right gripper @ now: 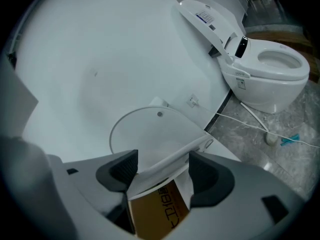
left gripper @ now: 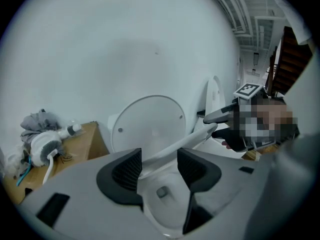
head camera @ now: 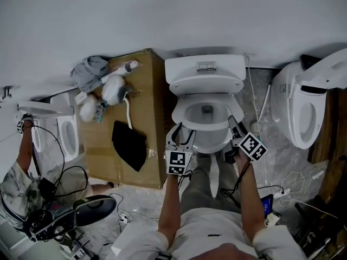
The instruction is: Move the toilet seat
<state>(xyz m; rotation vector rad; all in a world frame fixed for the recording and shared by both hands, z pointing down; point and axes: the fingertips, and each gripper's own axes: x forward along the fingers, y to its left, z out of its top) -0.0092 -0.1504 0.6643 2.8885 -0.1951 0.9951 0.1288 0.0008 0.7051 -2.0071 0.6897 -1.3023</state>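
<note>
Over the bowl (head camera: 206, 111) of the middle toilet, the toilet seat (head camera: 212, 140) sits part-raised, tilted between flat and upright, with the lid (left gripper: 150, 125) already standing up behind the bowl. The left gripper (head camera: 181, 134) takes the seat's rim on the bowl's left side, and the right gripper (head camera: 233, 125) takes it on the bowl's right side. In each gripper view the white ring runs slantwise between the dark pads, so both pairs of tongs look closed on the seat edge rather than standing wide.

The seat reads as a rigid, glossy plastic ring, probably light but slick, so the ribbed pads matter. It should pivot only about the hinge at the back of the bowl. Holding mid-rim on both sides, as now, seems sound. A grip nearer the front of the bowl would give more leverage. Let go carelessly, it could drop and slam onto the bowl.
</note>
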